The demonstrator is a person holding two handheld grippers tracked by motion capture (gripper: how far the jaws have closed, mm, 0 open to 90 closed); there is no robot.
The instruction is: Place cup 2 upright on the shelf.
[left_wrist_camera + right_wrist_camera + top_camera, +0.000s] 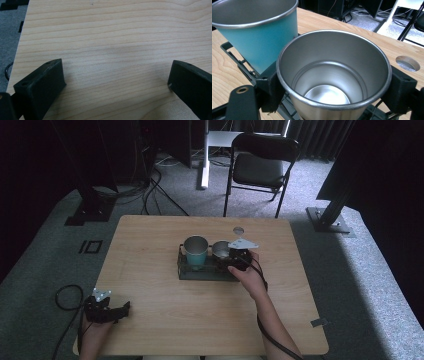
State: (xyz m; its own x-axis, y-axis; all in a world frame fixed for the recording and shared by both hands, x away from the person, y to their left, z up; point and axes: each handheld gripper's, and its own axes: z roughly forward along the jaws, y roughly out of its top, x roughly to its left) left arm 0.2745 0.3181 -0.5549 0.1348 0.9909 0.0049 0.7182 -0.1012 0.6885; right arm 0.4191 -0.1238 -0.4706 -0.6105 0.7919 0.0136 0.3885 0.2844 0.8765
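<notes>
Steel, and empty inside: the steel cup sits clamped between the jaws of the right gripper, one black jaw pressed on each side of its wall just under the rim. In the high view that gripper is over the right half of the black rack in the middle of the table, with the cup at its tip. Whether the cup's base rests on the rack or hangs just above it I cannot tell.

Just left of it, the teal cup stands upright in the rack, its wall close beside the steel one, perhaps touching. So one cup looks settled there and the second is in hand at the rack: I judge the work near its midpoint or later, with either a release or a lift-out left, depending on the direction of the job.

At the near left corner the left gripper hovers low over bare wood, its jaws spread wide with nothing between them.
</notes>
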